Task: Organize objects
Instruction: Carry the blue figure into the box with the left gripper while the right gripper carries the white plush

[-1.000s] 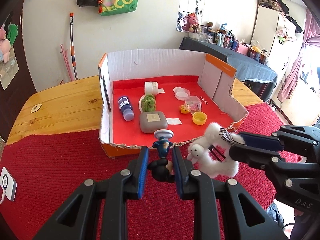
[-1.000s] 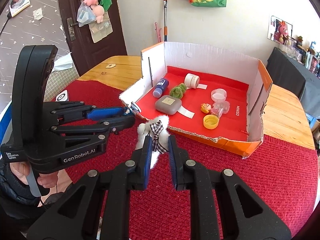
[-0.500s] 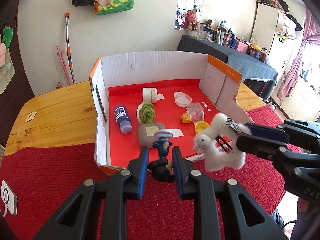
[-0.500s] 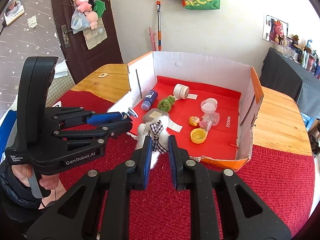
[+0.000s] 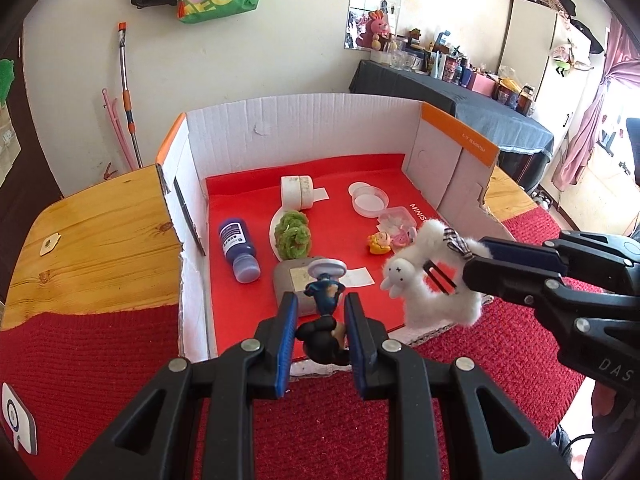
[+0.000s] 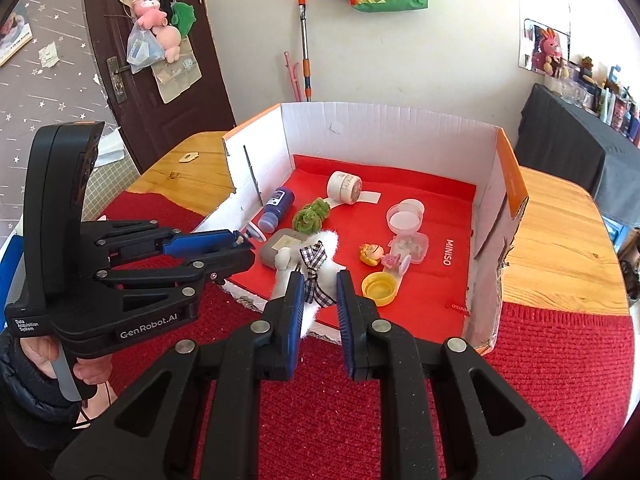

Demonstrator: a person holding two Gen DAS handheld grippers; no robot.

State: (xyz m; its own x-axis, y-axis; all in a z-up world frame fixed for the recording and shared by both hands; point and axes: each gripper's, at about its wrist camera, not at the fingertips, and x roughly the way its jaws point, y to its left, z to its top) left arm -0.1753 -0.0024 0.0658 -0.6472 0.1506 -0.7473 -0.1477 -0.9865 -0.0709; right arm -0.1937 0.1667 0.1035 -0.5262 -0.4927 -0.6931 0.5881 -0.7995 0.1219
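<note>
My left gripper is shut on a small Mickey figurine with a blue body and a round base, held above the front edge of the cardboard box. My right gripper is shut on a white fluffy plush with a checked bow, also above the box's front edge. The plush shows in the left wrist view, to the right of the figurine. The left gripper shows in the right wrist view, to the left of the plush.
The box has a red floor holding a blue bottle, a green fuzzy item, a grey case, a tape roll, a clear round lid, a yellow cap and small toys. A red mat covers the wooden table.
Both grippers have moved forward with their toys, from above the red mat to above the box's front edge. Both stay shut.
</note>
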